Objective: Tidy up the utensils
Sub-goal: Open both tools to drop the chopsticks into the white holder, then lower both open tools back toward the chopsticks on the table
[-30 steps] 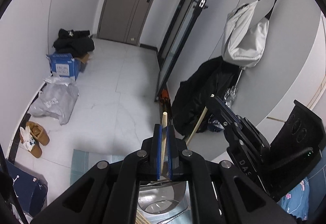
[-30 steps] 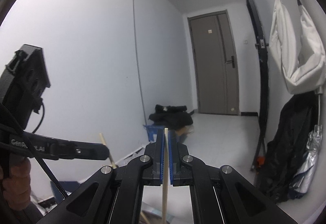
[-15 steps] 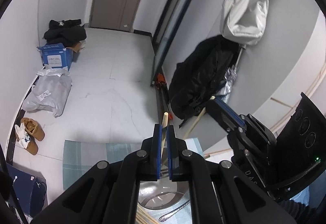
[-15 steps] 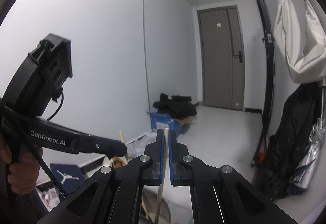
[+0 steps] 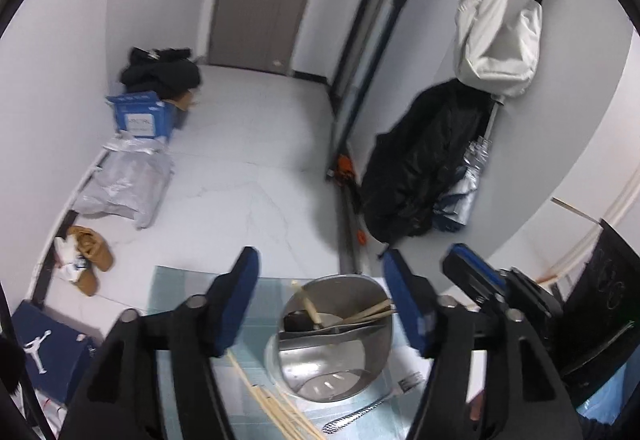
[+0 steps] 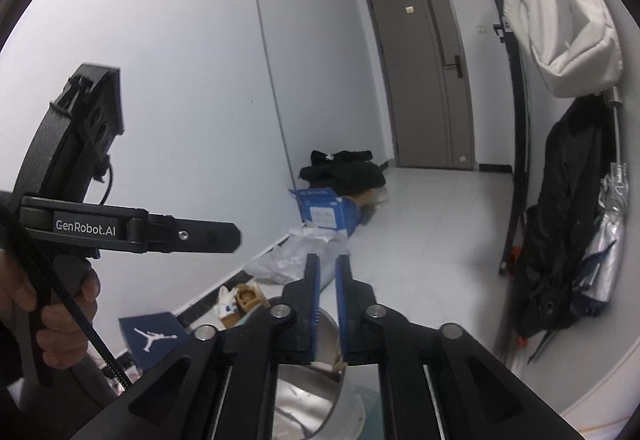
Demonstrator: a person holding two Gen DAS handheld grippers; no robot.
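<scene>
**Both grippers slack over the steel utensil holder**

The left gripper, black with blue-padded fingers, stands wide apart above the round stainless-steel utensil holder; its jaws have just been opening and nothing lies between them. The holder sits on a pale green checked mat and is split by a metal divider. In the far compartment several light wooden chopsticks lean against the rim, along with a wooden-handled utensil with a dark head. The near compartment shows only its perforated bottom.

On the mat, just left of the holder, more light wooden chopsticks lie loose in a bundle. A patterned metal utensil handle lies in front of the holder, near a white printed sheet.

The right gripper — same black frame, blue pads — has a narrow gap between its fingers; its jaws have just been opening too, and the gap is empty. It hangs directly over the holder's rim, with chopstick ends visible below the pads inside the holder. In the left wrist view this gripper appears just right of the holder.

A hand grips the left gripper's black handle at the left of the right wrist view.
</scene>
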